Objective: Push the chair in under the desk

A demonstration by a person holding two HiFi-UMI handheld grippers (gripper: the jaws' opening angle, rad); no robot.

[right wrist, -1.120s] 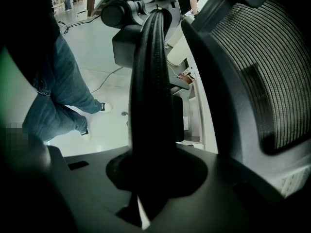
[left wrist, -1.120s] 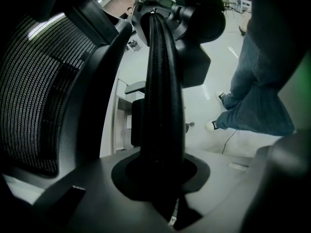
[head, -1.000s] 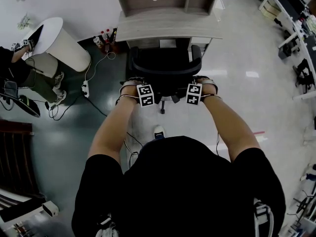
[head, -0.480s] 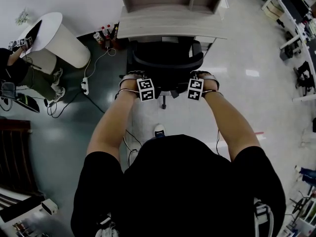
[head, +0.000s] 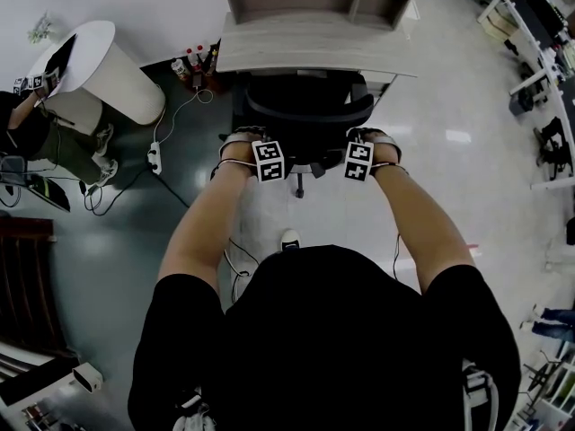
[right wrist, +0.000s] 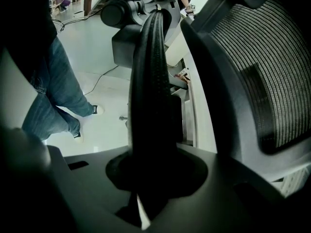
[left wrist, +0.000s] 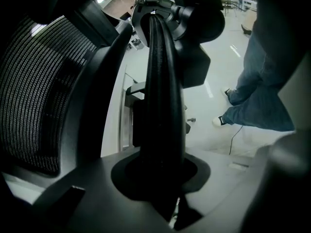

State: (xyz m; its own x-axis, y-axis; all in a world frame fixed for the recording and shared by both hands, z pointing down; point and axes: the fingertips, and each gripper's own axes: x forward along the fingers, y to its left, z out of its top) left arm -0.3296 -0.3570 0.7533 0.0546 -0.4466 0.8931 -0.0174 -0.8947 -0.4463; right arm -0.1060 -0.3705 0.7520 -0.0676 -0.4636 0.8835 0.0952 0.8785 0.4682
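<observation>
my left gripper (head: 244, 138) is clamped on the left armrest (left wrist: 163, 96) of the chair (head: 301, 115), the pad edge-on between my jaws. my right gripper (head: 370, 136) is clamped on the right armrest (right wrist: 150, 96) the same way. the mesh backrest (right wrist: 262, 72) rises just beside each pair of jaws, on the inner side. ahead of my jaws, the chair's far side meets the desk (head: 314, 43).

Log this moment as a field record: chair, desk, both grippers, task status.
chair: black mesh-back office chair, facing the desk, backrest toward the person
desk: light wooden desk with shelf unit, directly ahead of the chair
left gripper: shut on left black padded armrest
right gripper: shut on right black padded armrest
status: chair front meets the desk edge; backrest not yet at it
</observation>
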